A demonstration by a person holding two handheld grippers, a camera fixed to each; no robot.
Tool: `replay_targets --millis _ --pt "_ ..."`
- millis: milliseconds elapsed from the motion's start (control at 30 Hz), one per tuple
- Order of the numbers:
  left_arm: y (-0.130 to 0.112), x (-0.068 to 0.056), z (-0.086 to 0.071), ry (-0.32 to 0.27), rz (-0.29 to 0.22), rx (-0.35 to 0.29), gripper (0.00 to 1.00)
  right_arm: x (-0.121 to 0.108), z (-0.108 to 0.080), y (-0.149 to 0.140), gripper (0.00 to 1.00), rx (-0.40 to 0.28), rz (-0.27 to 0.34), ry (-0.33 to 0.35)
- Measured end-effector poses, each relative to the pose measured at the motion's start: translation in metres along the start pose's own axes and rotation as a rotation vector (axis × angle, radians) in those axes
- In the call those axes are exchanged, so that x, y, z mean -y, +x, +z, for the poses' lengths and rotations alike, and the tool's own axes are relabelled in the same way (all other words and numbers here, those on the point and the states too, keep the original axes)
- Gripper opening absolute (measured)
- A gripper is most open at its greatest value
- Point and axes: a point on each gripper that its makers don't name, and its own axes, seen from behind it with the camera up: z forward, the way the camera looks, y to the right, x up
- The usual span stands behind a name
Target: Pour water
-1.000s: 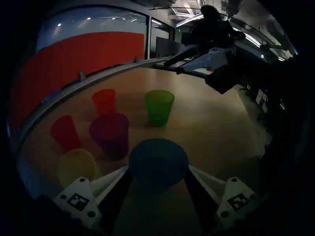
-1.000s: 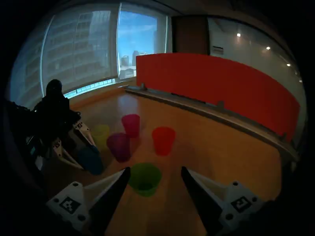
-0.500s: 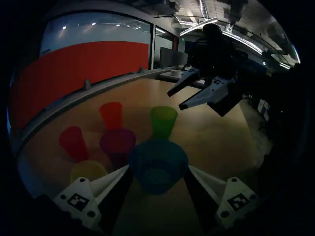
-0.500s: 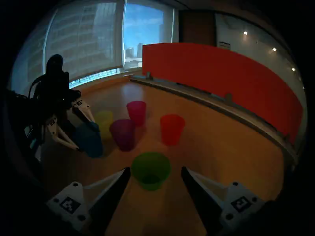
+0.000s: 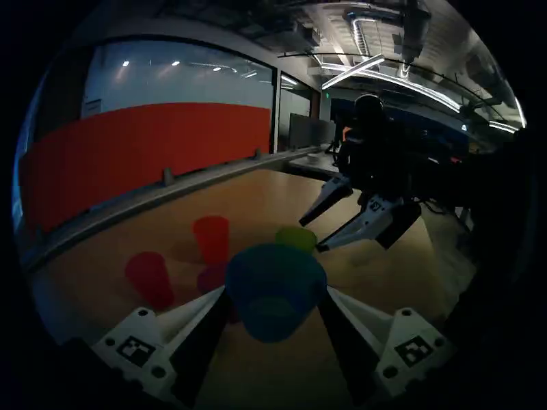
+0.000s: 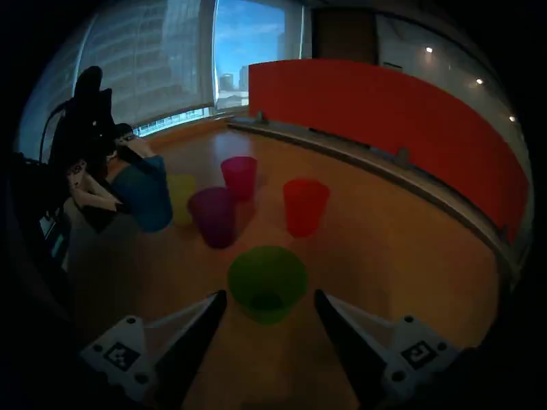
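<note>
the left gripper (image 5: 273, 295) is clamped on the blue cup (image 5: 275, 280), both fingers against its sides, holding it up off the wooden table (image 6: 383, 260) (whether there's water in it, i can't tell). the right gripper (image 6: 268, 297) has its fingers spread wide, with the green cup (image 6: 267, 281) upright on the table between them, untouched. beyond the green cup stand a purple cup (image 6: 214, 215), a pink cup (image 6: 239, 176), a red cup (image 6: 305, 205) and a yellow cup (image 6: 179, 198).
</note>
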Motion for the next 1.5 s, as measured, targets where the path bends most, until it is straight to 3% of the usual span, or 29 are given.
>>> replay_targets --millis 400,600,1100,1233,1500 --pt "0.044 0.016 -0.018 0.061 -0.009 -0.148 0.85 0.003 0.016 -0.007 0.99 0.015 -0.007 0.005" --pt "0.055 0.023 -0.027 0.089 -0.011 -0.190 0.85 0.003 0.026 -0.009 1.00 0.018 -0.009 0.002" --pt "0.068 0.033 -0.039 0.123 -0.003 -0.229 0.85 0.002 0.047 -0.004 1.00 0.004 0.007 0.005" --pt "0.067 0.035 -0.040 0.130 -0.003 -0.228 0.85 0.001 0.049 -0.005 0.92 0.005 0.005 0.003" --pt "0.066 0.039 -0.041 0.137 -0.004 -0.231 0.85 0.001 0.049 -0.003 0.90 -0.003 0.008 0.002"
